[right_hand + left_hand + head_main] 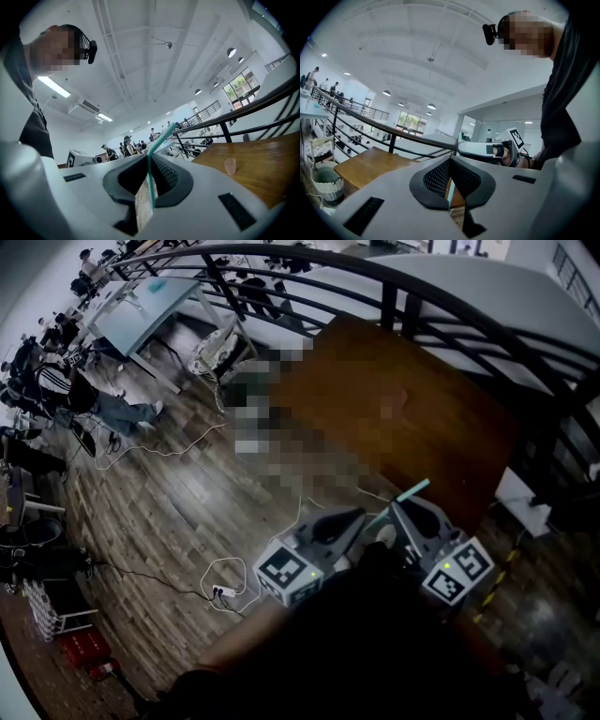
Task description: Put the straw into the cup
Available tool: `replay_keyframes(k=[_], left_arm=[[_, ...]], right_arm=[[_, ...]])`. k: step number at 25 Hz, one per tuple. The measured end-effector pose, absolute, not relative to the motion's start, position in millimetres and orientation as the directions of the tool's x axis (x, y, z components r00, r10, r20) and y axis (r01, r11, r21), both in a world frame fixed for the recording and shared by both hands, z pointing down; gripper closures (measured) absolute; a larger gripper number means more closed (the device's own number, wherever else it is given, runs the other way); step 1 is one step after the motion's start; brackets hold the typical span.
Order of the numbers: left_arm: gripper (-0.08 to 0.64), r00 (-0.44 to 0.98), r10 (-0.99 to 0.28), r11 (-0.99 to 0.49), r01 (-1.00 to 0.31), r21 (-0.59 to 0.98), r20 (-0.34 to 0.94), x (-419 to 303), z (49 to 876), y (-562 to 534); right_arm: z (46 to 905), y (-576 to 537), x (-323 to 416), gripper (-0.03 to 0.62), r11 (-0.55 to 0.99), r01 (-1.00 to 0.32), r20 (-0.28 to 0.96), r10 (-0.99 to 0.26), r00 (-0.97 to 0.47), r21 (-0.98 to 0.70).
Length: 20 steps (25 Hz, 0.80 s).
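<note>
Teal straw stands clenched in my right tongs, its lower part pinched between the pads and its top bending away to the far right above the tips. The small, pale pink cup sits upright and alone on the brown wooden surface, farther off and to the right, well apart from the straw. My left tongs are closed with nothing between them, held just left of the right pair, both close to my body. A black railing curves along the far side of the surface. To the left, a plank floor lies below, with people at its far end.
</note>
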<state>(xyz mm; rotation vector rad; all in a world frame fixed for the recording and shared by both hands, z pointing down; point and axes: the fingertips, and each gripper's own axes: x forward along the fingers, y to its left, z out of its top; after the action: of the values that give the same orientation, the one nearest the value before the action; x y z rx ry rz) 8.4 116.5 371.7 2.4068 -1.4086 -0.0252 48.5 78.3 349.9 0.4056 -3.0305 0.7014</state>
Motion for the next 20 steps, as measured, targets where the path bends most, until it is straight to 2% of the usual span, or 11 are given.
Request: replay_keyframes(k=[8, 20], left_arm=[[0.549, 0.485, -0.858, -0.419, -0.851, 0.316, 0.168, 15.4, 370.9, 50.9], [0.549, 0.488, -0.854, -0.428, -0.856, 0.290, 0.181, 52.3, 369.3, -43.8]], right_arm=[[346.3, 11.1, 53.4, 0.558, 0.874, -0.219, 0.050, -0.219, -0.974, -0.434], [344.6, -86.8, 93.4, 0.558, 0.873, -0.222, 0.017, -0.238, -0.971, -0.435]])
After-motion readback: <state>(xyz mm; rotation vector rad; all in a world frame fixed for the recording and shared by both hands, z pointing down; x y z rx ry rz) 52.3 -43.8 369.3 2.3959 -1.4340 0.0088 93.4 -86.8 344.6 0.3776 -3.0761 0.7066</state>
